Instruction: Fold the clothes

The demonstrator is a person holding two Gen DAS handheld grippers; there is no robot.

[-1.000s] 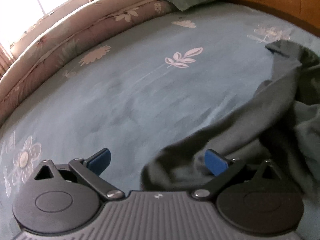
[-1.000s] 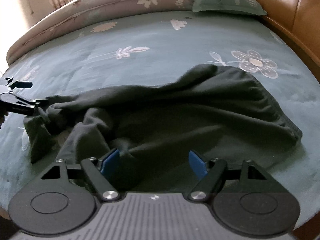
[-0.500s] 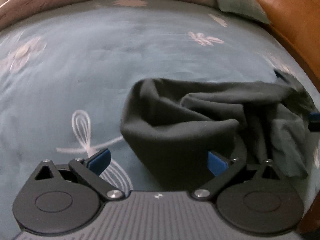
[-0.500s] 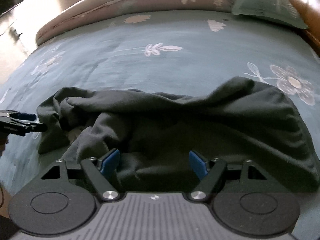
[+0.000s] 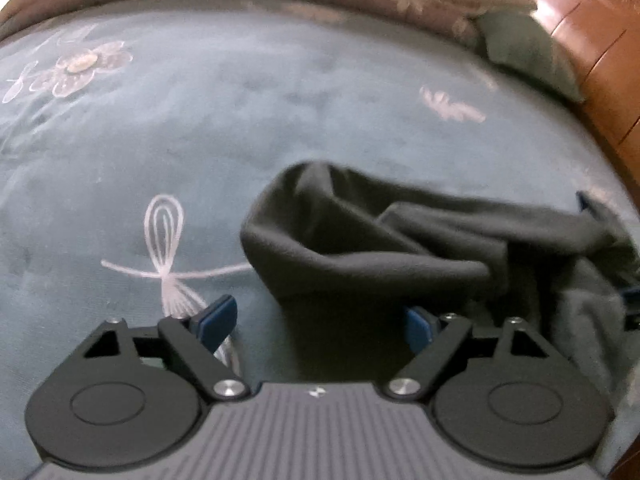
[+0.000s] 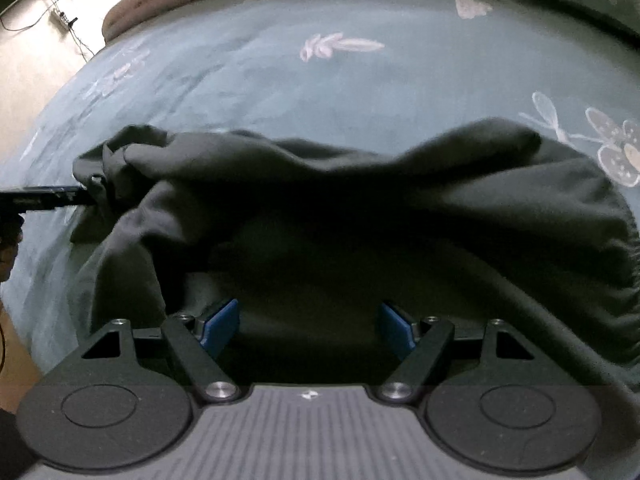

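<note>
- The dark cloth (image 6: pixel 360 216) lies bunched and wrinkly on the blue bed (image 6: pixel 280 92).
- Both claws, left (image 5: pixel 320 320) and right (image 6: pixel 310 322), gape wide, holding nothing.

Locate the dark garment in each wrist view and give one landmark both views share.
Left wrist view: the dark garment fills the centre-right, running from between the open left gripper fingers to the right edge.
Right wrist view: it spans the middle band, bunched at left, above the open right gripper.
Shared landmark: the green pillow, top right in both views.
</note>
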